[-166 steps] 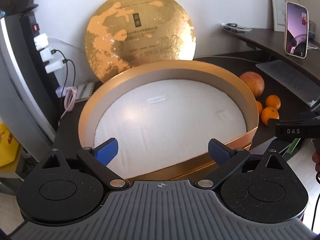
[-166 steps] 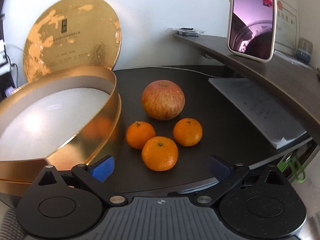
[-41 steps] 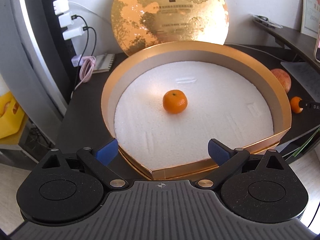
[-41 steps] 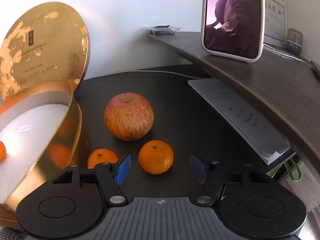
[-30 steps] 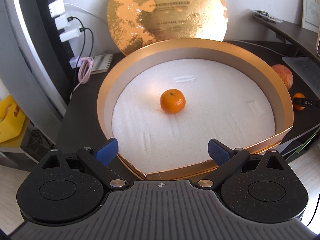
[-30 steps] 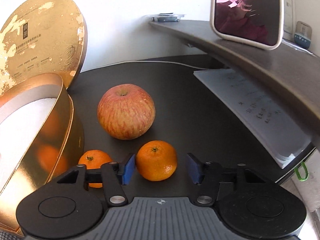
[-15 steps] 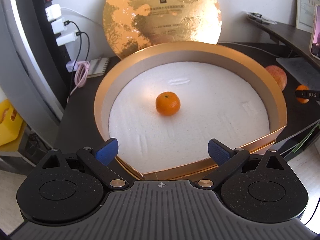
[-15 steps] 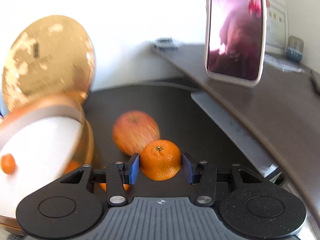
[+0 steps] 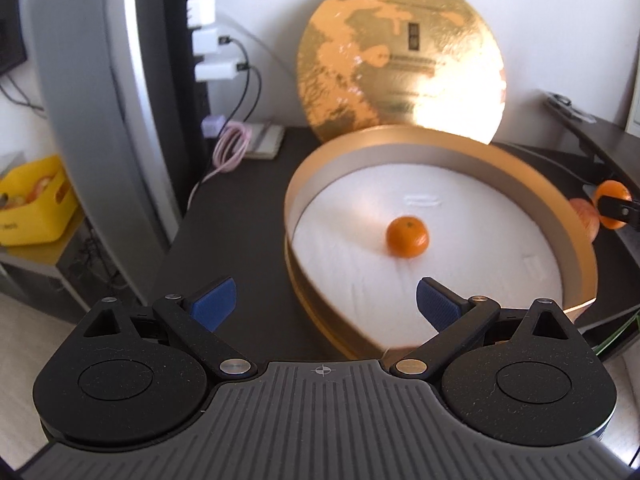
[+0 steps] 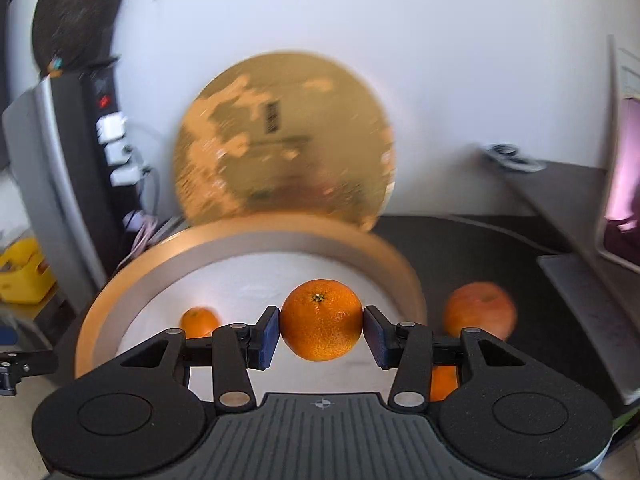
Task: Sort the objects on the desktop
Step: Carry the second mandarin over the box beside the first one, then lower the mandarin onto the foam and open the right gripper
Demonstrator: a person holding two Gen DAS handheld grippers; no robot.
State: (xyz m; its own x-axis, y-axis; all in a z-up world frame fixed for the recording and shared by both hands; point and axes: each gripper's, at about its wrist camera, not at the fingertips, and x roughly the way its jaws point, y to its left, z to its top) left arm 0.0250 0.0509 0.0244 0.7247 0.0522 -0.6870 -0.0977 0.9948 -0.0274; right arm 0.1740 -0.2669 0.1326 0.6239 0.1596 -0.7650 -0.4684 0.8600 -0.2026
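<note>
Since half a second ago the right gripper [image 10: 321, 334] has lifted its mandarin [image 10: 321, 325] off the desk and swung it left, so that it now hangs in front of the round gold box [image 10: 120, 284] instead of the apple [image 10: 479, 310]. The blue pads [image 10: 269, 336] press the fruit from both sides. It is nearly round, with no clear long axis, and its stem dimple points up and toward the camera.

The left gripper [image 9: 324, 300] holds nothing, its jaws spread wide, low at the near rim of the box [image 9: 576, 240]. Its view looks down into the box and shows a second mandarin [image 9: 407, 237] sitting alone near the middle of the white liner, stem end up. It catches the held mandarin [image 9: 612, 194] only as a small shape at the far right, beyond the rim.

The right view alone shows a third mandarin [image 10: 442, 382] on the desk, mostly hidden behind the gripper's right finger. The gold lid [image 10: 284, 144] leans upright against the wall behind the box. Chargers [image 9: 208, 46] and a pink cable [image 9: 232, 144] sit to the left.
</note>
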